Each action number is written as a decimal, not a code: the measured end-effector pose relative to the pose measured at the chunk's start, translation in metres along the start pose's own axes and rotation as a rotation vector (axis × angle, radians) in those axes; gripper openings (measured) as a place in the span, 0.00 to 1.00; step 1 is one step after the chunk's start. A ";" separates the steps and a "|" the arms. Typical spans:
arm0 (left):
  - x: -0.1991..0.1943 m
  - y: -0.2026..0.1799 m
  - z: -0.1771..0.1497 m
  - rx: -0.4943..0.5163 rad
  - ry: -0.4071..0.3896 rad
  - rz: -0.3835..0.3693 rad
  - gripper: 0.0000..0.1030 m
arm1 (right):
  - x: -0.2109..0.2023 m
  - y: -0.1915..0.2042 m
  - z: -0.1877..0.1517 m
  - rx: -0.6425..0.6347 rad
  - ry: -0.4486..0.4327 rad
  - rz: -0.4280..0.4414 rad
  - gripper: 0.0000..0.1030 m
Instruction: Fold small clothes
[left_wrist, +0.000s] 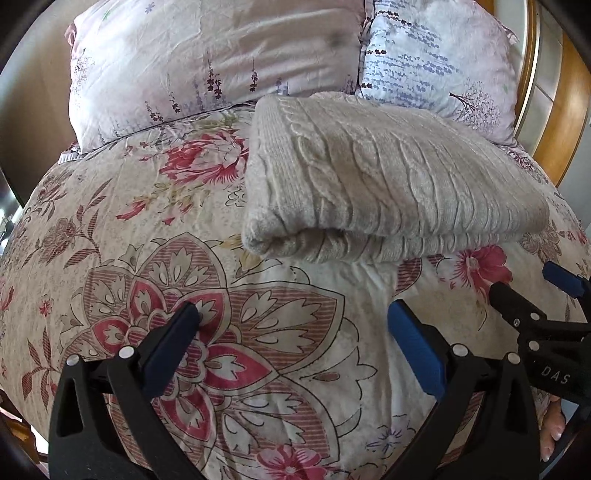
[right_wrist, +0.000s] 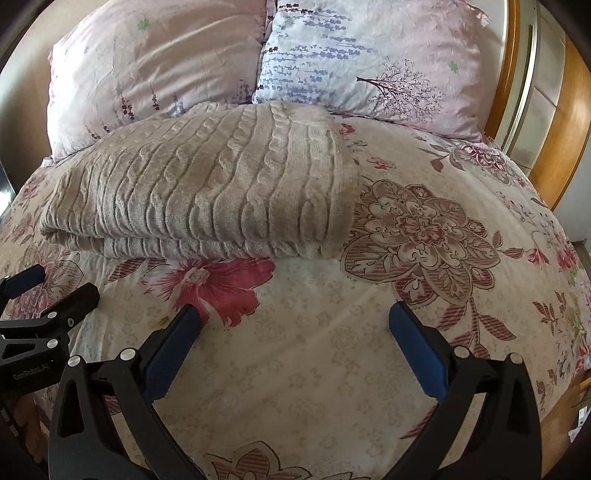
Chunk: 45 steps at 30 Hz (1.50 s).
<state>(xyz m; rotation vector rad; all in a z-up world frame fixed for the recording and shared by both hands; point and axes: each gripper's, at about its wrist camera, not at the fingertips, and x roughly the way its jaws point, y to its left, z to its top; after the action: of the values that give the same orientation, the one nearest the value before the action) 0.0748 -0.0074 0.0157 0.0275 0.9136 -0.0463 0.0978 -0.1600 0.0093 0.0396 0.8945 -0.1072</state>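
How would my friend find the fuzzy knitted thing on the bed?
Look at the flowery bedspread, just in front of the two pale purple pillows. The folded beige cable-knit sweater lies there. It is the only plain, ropey-textured thing; everything around it is smooth, printed cloth.

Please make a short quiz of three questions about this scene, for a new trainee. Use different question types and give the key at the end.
1. True or false: the left claw is shut on the beige knitted sweater.
2. Multiple choice: where does the sweater lie? A) on the floor B) folded on the floral bedspread, just before the pillows C) hanging on the wooden headboard
3. Fill in: both claws are ____ and hold nothing.

Key:
1. False. The left claw is open and apart from the sweater.
2. B.
3. Open. The right claw also stands wide above the bedspread.
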 end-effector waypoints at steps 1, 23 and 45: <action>0.000 0.000 0.000 0.000 0.000 0.000 0.98 | 0.000 0.000 0.000 0.004 0.002 0.004 0.99; 0.000 0.000 -0.001 -0.001 -0.001 0.001 0.98 | 0.002 -0.001 0.000 0.008 0.007 0.014 0.99; 0.001 0.000 -0.001 0.000 -0.001 0.000 0.98 | 0.002 0.000 0.000 0.010 0.006 0.013 0.99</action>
<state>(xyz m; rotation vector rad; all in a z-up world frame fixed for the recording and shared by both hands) 0.0743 -0.0073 0.0144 0.0276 0.9127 -0.0459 0.0991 -0.1605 0.0073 0.0550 0.8999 -0.0990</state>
